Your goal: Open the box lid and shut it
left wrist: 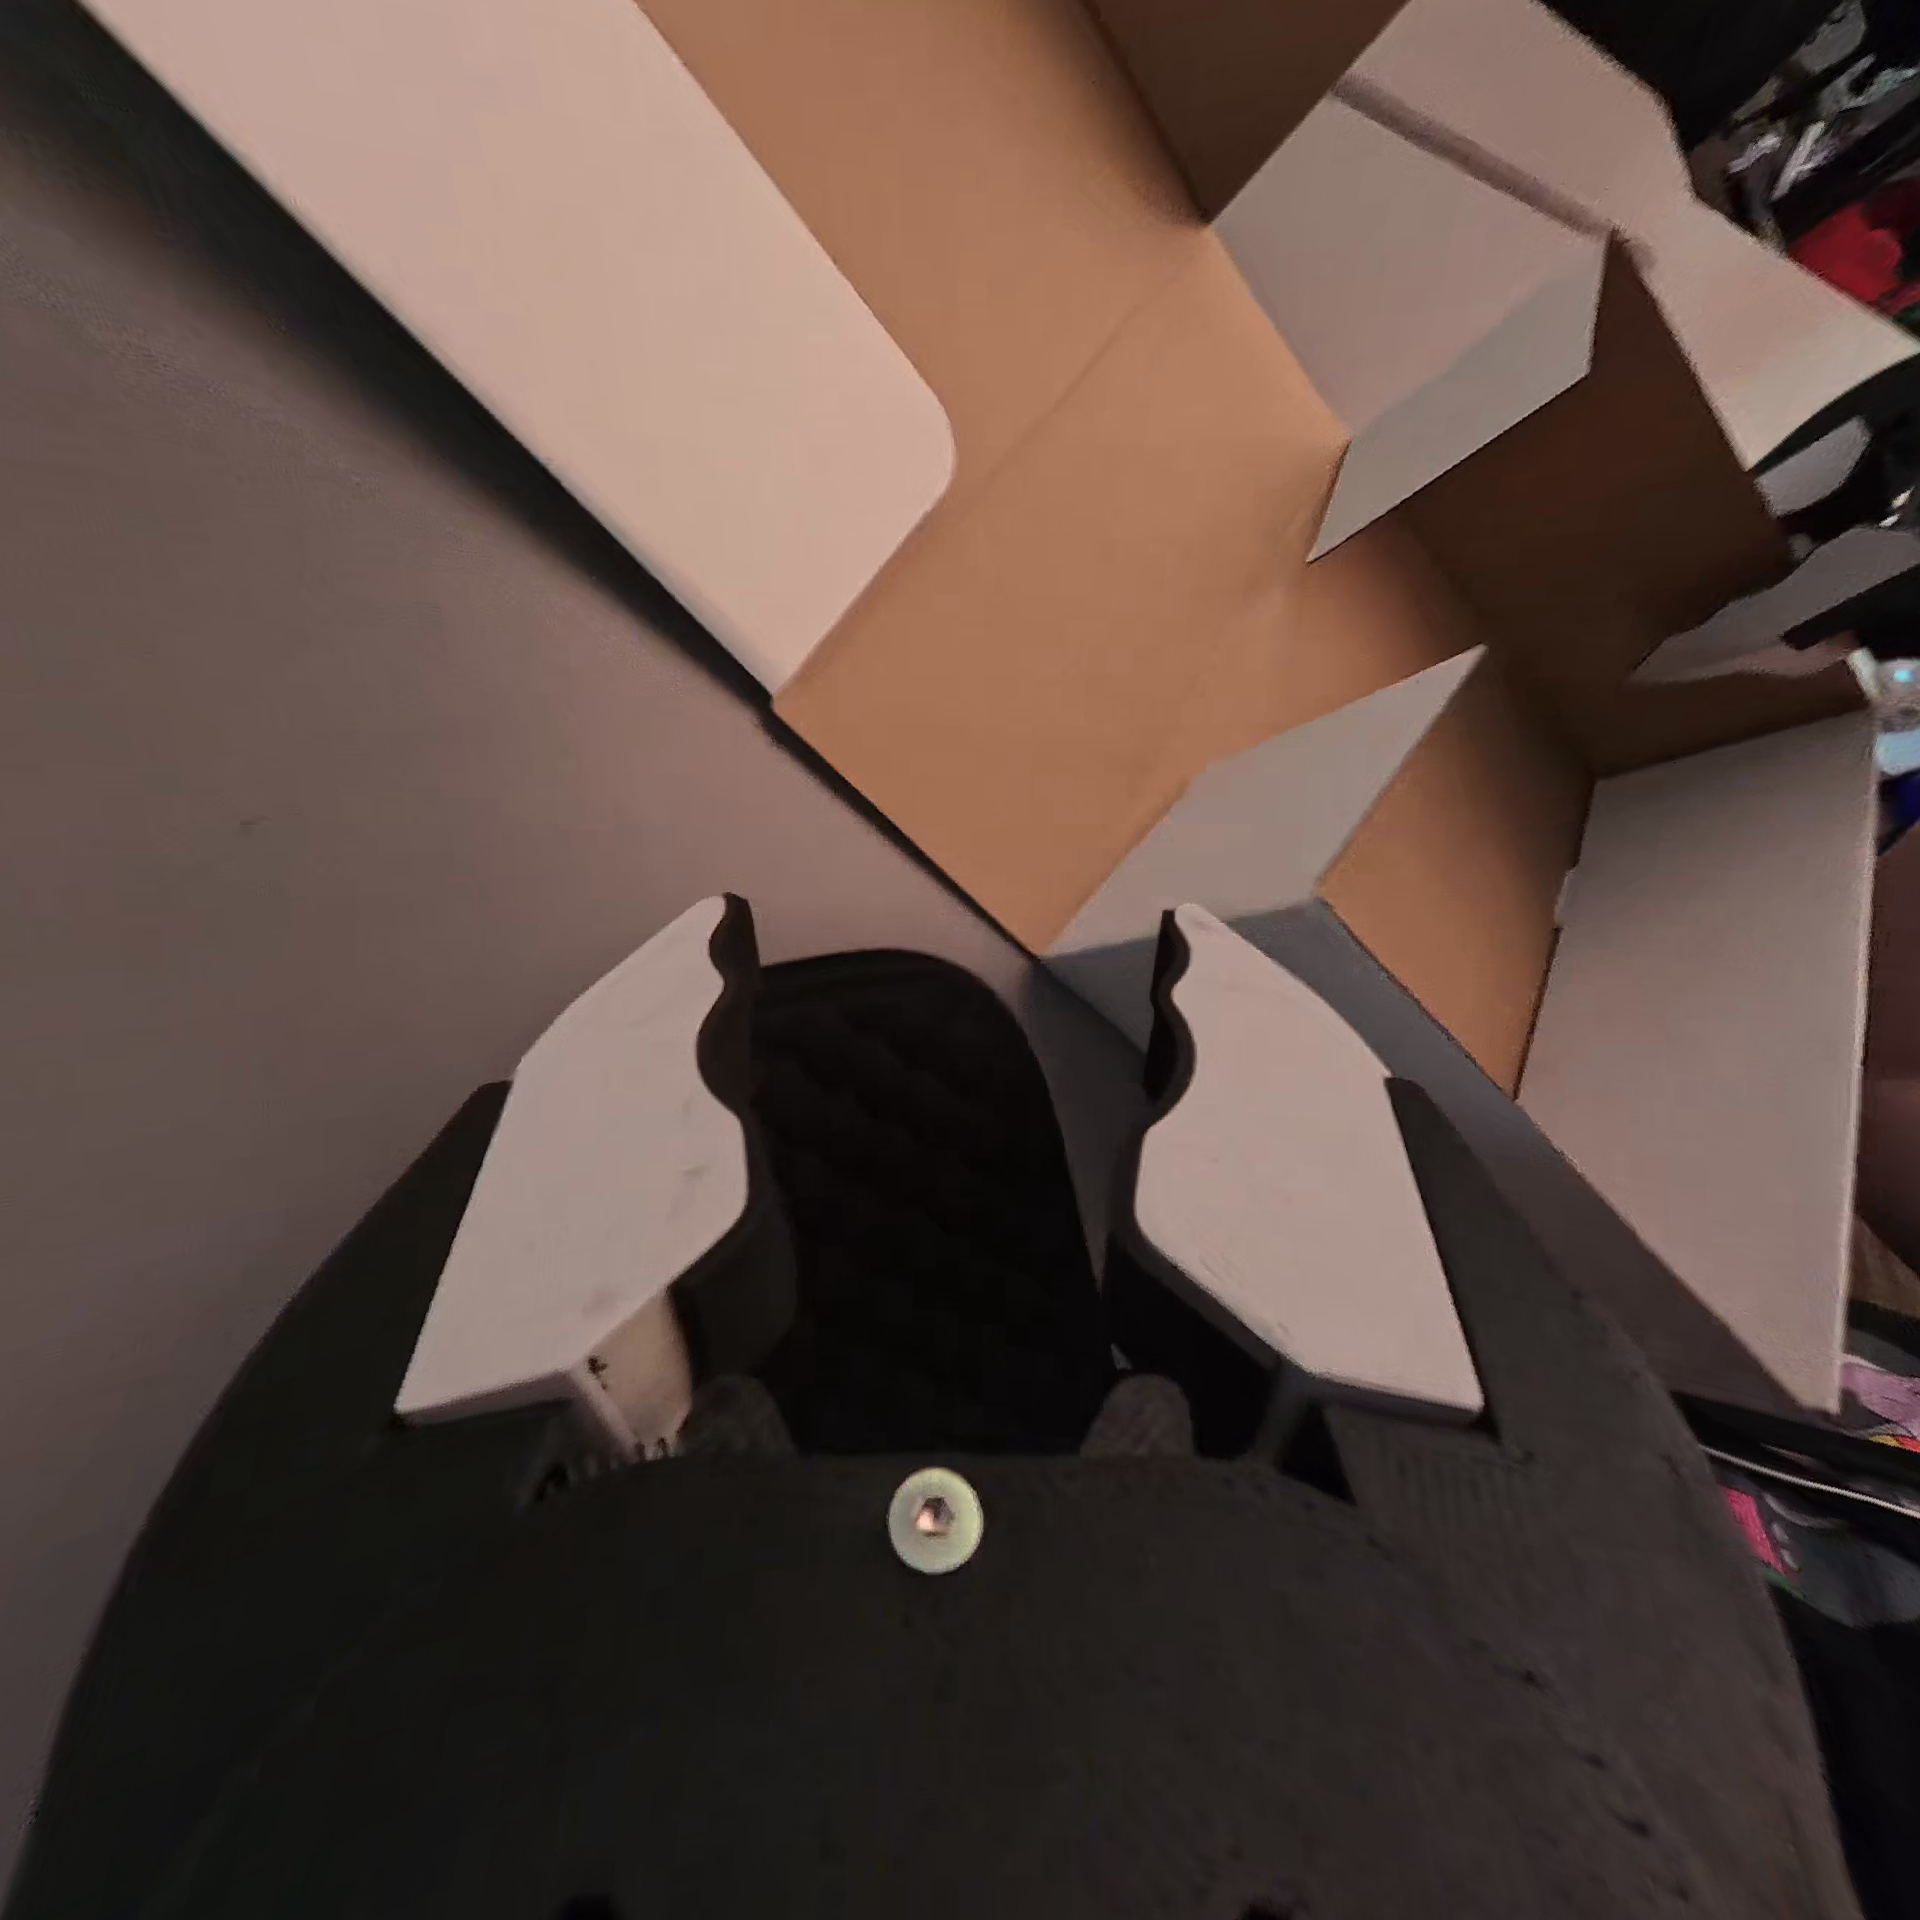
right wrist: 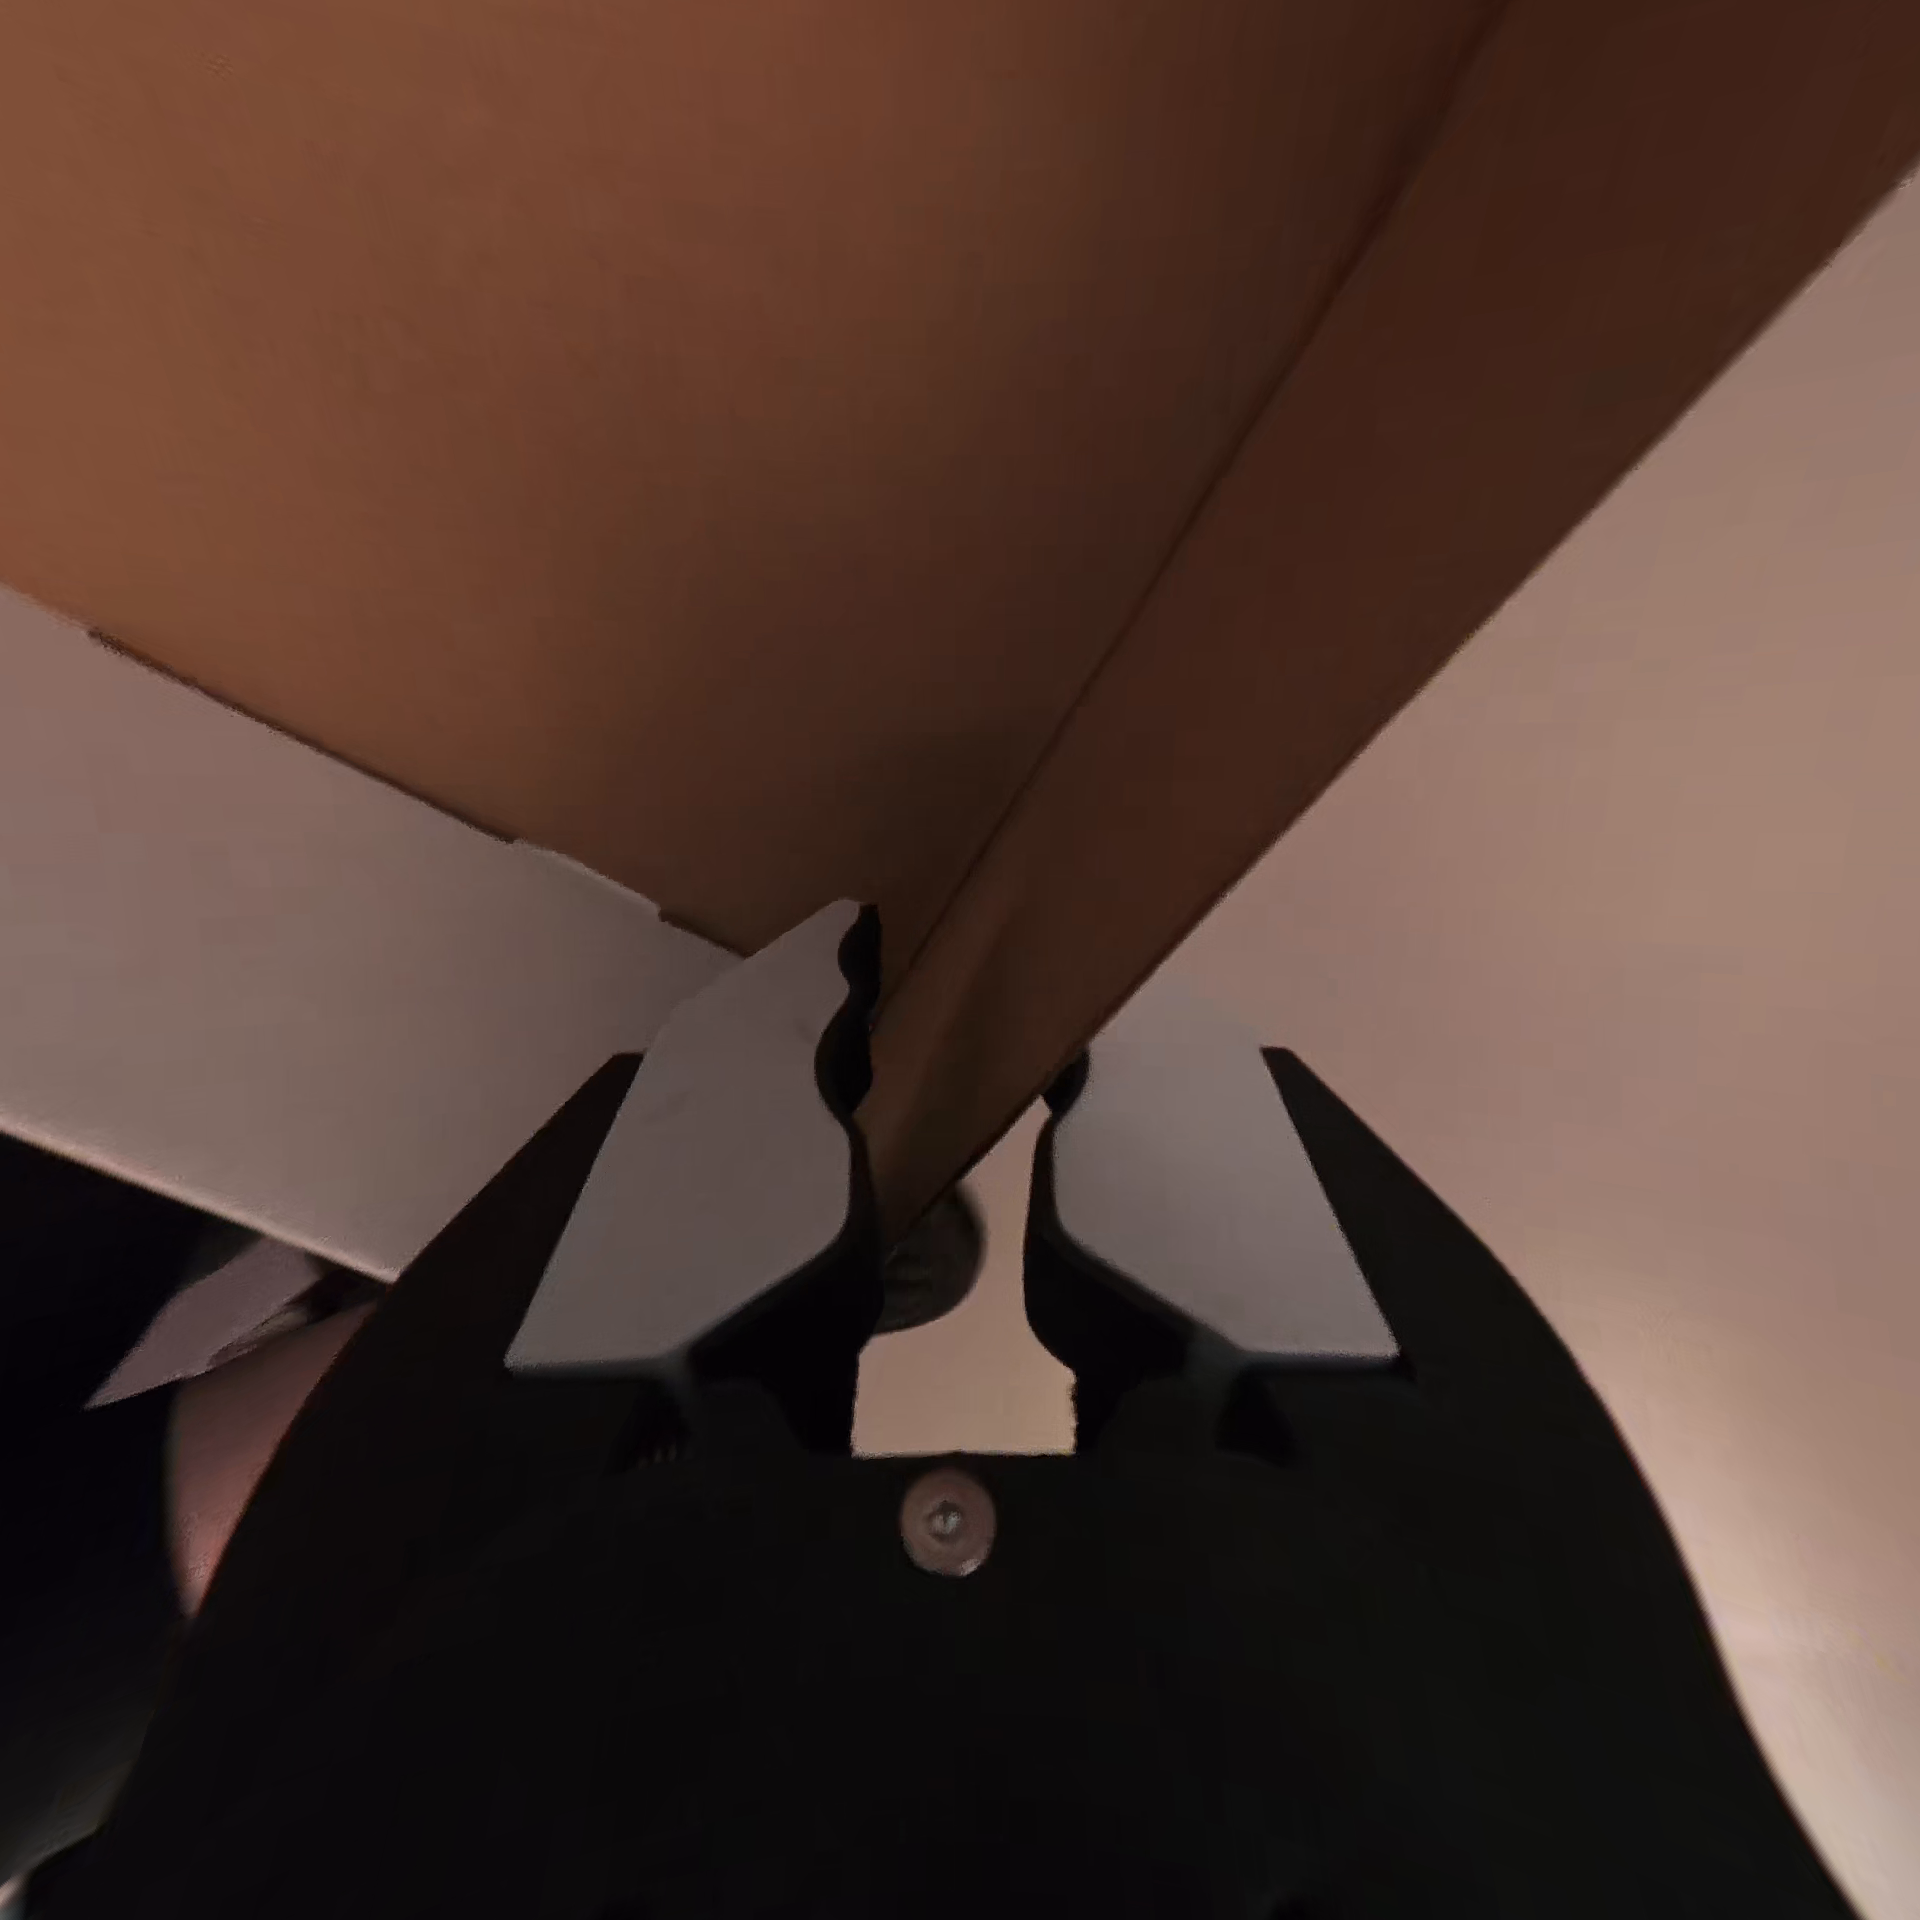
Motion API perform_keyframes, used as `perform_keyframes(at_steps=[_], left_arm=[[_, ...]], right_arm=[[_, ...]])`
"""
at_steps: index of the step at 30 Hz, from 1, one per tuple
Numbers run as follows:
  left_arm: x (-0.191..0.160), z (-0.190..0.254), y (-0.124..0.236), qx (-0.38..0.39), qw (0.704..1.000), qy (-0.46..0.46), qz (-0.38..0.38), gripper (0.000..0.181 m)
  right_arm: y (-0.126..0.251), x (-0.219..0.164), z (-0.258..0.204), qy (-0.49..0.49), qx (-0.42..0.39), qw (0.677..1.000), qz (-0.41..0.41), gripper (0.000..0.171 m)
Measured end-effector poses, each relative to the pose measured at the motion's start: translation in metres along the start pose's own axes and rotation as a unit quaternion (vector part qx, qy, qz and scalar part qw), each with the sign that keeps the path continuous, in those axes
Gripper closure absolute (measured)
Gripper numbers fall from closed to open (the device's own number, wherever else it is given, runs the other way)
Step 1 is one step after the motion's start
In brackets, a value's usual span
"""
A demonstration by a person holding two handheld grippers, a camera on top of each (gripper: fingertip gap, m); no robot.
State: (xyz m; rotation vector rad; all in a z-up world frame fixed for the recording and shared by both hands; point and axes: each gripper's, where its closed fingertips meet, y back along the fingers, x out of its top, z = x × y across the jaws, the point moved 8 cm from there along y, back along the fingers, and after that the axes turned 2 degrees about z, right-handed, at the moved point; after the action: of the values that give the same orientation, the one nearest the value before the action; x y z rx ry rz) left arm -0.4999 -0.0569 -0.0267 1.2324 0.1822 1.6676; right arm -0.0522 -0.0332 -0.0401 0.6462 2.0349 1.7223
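Black-bodied with pale fingers, the right gripper [right wrist: 961, 1049] sits nearest the lens, its jaws set around a folded edge of the lid [right wrist: 727, 416] of the white cardboard box with a brown inside. One finger lies against the brown face. The other finger's tip is hidden behind the edge, so whether the card is truly pinched is hard to say.

The left gripper [left wrist: 951, 925] hangs with its jaws apart and nothing between them, just beside the near corner of the box [left wrist: 1704, 1039], which rests on a grey desk [left wrist: 260, 727].

Judging by the raised lid, the opening half looks done or nearly so. To swing the lid well, the right gripper should follow the arc about the hinge crease rather than pull straight, or the thin card may buckle. The left gripper could steady the box wall.

Only the left wrist view shows the whole box, its rounded white tuck flap [left wrist: 623, 312] spread beyond the lid, and clutter past the box. Only the right wrist view shows the contact at the lid edge.
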Motion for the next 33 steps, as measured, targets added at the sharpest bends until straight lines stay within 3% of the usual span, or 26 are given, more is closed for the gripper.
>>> perform_keyframes(at_steps=[8,16,18,22,26,29,31,33], left_arm=[[0.028,0.008,-0.016,-0.062,0.997,-0.041,0.016,0.108],[0.099,-0.008,-0.033,-0.030,0.996,-0.075,0.022,0.102],[0.116,-0.009,-0.049,-0.005,0.996,-0.094,-0.007,0.086],[0.144,-0.027,-0.087,0.033,0.993,-0.109,-0.040,0.075],[0.157,-0.054,-0.127,-0.020,0.997,-0.042,-0.067,0.075],[0.160,-0.066,-0.150,-0.021,0.997,-0.026,-0.076,0.075],[0.162,-0.069,-0.162,0.011,0.995,-0.042,-0.088,0.074],[0.164,-0.069,-0.173,0.017,0.994,-0.041,-0.098,0.071]], right_arm=[[-0.009,-0.010,-0.055,-0.095,0.098,0.991,-0.009,0.126],[0.014,-0.038,-0.055,-0.169,0.173,0.970,0.023,0.106],[0.025,-0.045,-0.049,-0.179,0.192,0.964,0.044,0.106],[0.050,-0.063,-0.029,-0.195,0.207,0.950,0.133,0.110],[0.066,-0.069,0.022,-0.186,0.220,0.911,0.295,0.115],[0.069,-0.033,0.084,-0.164,0.143,0.865,0.452,0.118],[0.075,0.002,0.099,-0.092,0.120,0.833,0.533,0.119],[0.085,0.036,0.111,-0.082,0.105,0.814,0.566,0.131]])
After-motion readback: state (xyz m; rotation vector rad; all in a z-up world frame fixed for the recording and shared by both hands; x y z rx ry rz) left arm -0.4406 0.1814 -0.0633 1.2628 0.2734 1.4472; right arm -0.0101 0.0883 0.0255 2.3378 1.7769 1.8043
